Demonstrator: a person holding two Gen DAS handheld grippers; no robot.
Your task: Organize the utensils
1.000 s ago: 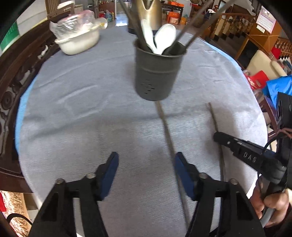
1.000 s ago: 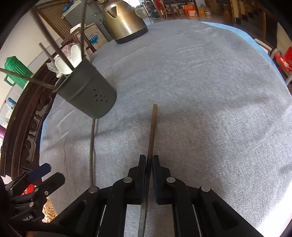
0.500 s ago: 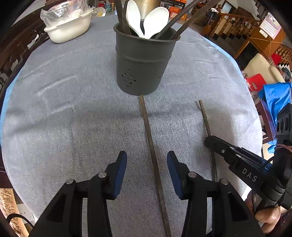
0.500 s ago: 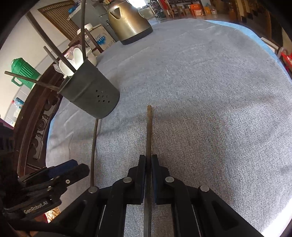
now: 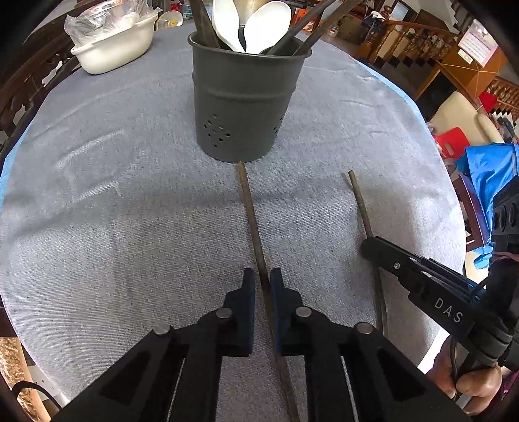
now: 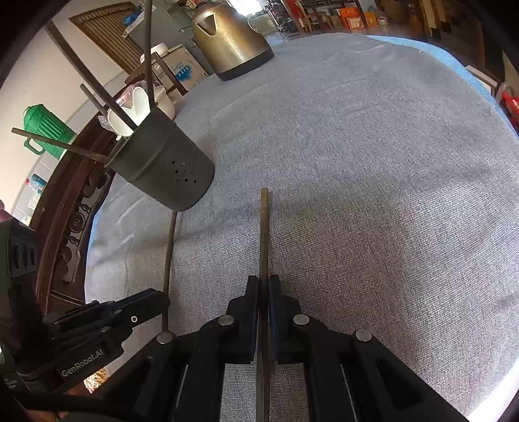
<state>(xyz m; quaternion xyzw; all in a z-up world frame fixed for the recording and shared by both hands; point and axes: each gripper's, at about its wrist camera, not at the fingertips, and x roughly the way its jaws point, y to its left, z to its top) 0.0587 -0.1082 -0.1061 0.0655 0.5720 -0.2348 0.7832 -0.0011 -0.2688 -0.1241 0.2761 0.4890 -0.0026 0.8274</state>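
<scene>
We have two chopsticks down on the grey tablecloth (image 5: 129, 194), lying side by side and near one another, both pointing toward the holder. Our left gripper (image 5: 259, 285) has the left chopstick (image 5: 251, 211) between its two blue pads, and the jaws are closing on it right now; a sliver of gap shows on either side, so we can't call it a firm clamp yet. That stick's far tip sits just at the foot of the dark metal utensil holder (image 5: 243, 107).

Our right gripper (image 6: 263, 292) is clamped tight on the right chopstick (image 6: 264, 233), pads pressed against the shaft on both sides, the far end resting on the cloth out in front, apart from the holder.

Now the count in the holder, which stands upright on the cloth: from the left wrist view, two white spoons (image 5: 246, 26) with bowls up, and around them dark chopsticks leaning out over the rim. The right wrist view gives us four sticks fanning out; the exact number is hard to tell.

Elsewhere on the table: one brass-coloured kettle (image 6: 230, 39) at the far edge, and one white basin (image 5: 113, 48) covered in clear plastic. One hand (image 5: 467, 379) shows at the right gripper's handle.
</scene>
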